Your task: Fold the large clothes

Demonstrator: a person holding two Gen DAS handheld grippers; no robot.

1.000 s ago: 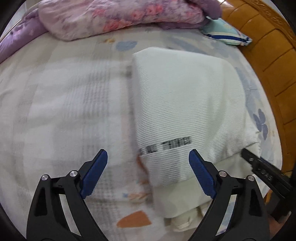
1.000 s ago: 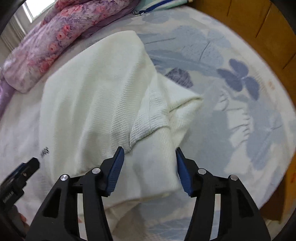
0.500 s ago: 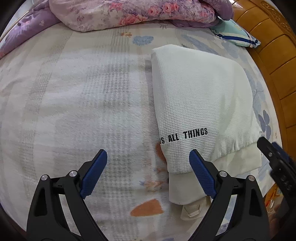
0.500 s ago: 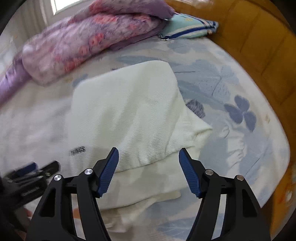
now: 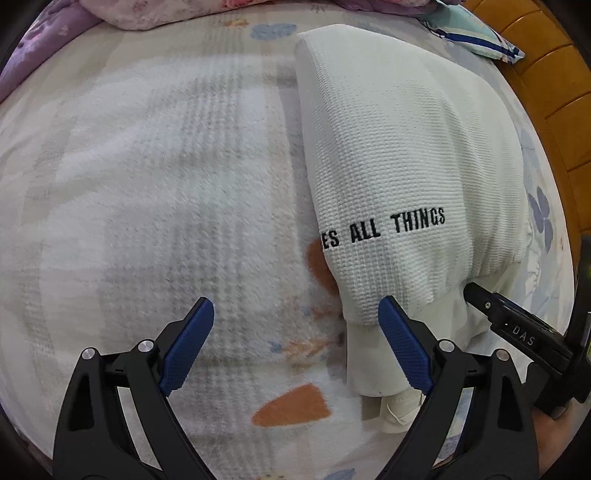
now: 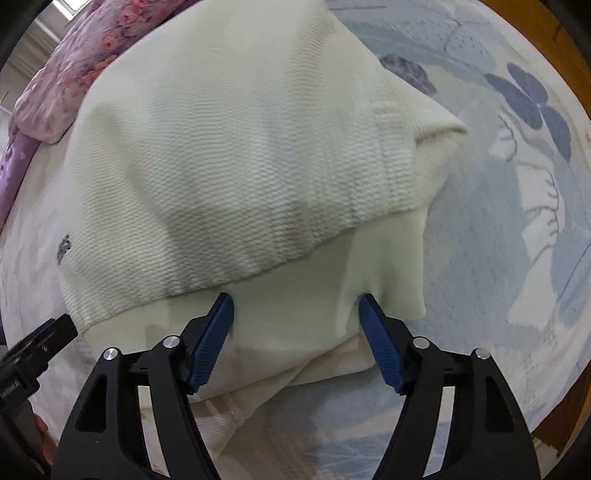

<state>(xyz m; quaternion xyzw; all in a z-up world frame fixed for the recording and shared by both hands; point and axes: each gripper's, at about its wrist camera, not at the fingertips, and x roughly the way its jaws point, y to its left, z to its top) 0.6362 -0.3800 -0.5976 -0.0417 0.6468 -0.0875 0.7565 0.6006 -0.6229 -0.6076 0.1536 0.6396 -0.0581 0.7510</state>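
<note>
the cream-white knitted sweater [image 5: 402,162] lies folded on the bed, toward the side where the wooden bed frame [image 5: 546,92] runs, and the black letters "es all things" run across its upper layer. under the ribbed hem [image 6: 391,177] a smoother cream layer [image 6: 325,295] sticks out toward the near edge, a little rumpled at the corner. the right hand-held gripper [image 6: 295,314] stands right at this smooth layer, its blue pads [image 6: 376,339] spread apart on both sides of the fabric, released, not pinching anything; if the tips touch the cloth i cannot tell for sure. the left hand-held gripper [image 5: 295,321] is also released and wide, over the blanket [image 5: 166,184] beside the left edge of the sweater, with its right pad just at the near corner of the folded piece. the blanket is fluffy, pale with grey checks and some orange leaf shapes [image 5: 291,406]. on the other side of the sweater the sheet [image 6: 517,184] shows blue-grey flowers. far behind lie a pink and purple flowered quilt [image 6: 74,66] and a light blue pillow [image 5: 476,33] with a dark stripe.
</note>
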